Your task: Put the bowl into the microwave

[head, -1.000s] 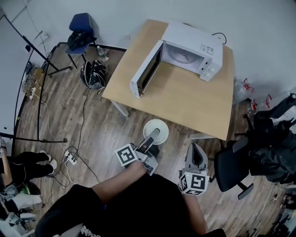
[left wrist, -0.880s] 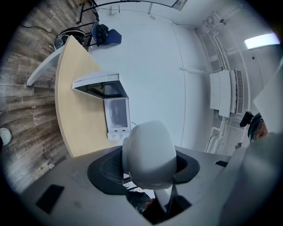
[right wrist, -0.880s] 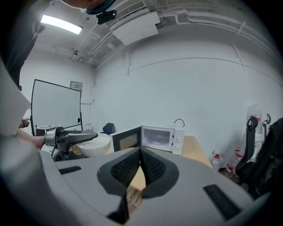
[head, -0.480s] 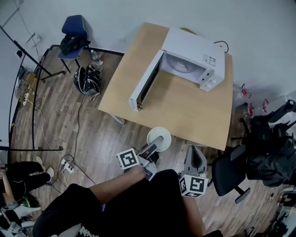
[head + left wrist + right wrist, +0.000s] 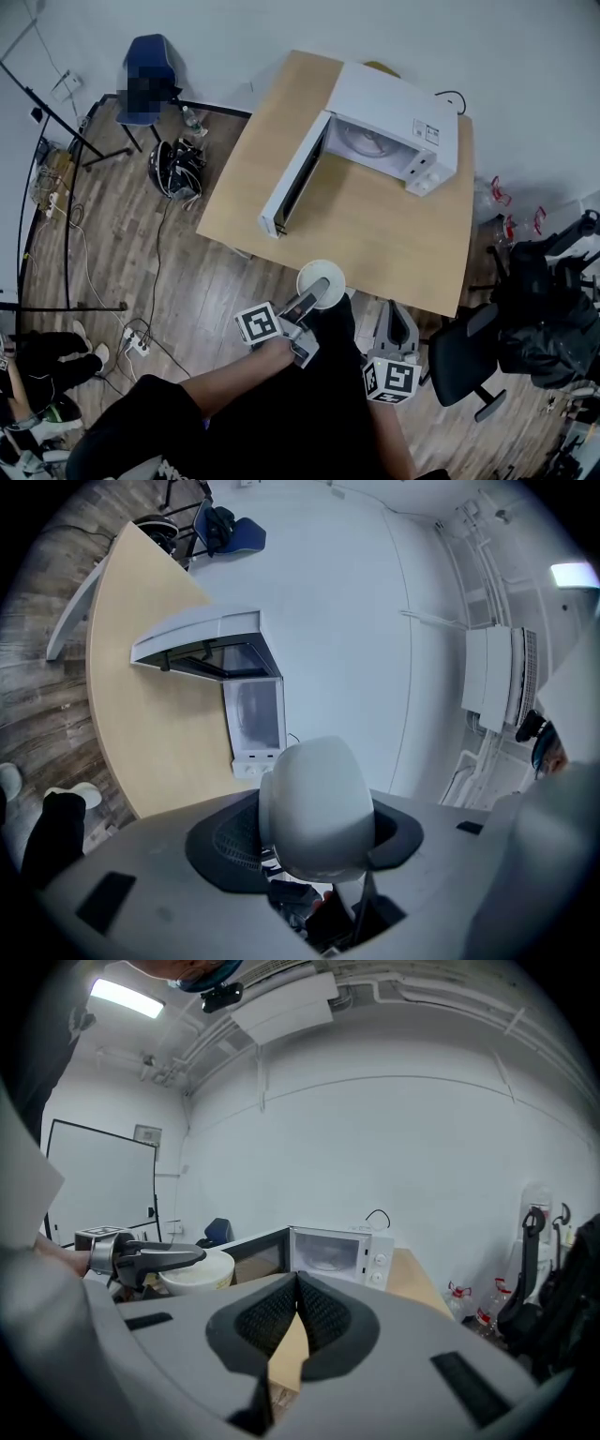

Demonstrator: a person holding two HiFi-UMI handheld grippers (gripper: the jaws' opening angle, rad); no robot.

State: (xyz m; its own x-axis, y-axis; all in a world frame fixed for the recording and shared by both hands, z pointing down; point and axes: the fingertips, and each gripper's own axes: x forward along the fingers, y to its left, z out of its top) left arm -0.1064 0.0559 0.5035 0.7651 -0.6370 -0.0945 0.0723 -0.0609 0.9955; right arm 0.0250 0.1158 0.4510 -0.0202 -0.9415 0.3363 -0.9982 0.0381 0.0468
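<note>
left gripper point(image 5: 312, 295): fingers pinched bowl point(image 5: 322, 277) at its rim | bowl: was in the air at near edge of counter point(image 5: 375, 220), well apart from microwave point(image 5: 389, 108), door point(image 5: 292, 178) open | right gripper point(image 5: 397, 317): fingers pressed together, empty

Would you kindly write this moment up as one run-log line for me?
left gripper: shut on bowl, at near edge of table | right gripper: shut, empty | microwave: on table, door open, bowl not yet inside
</note>
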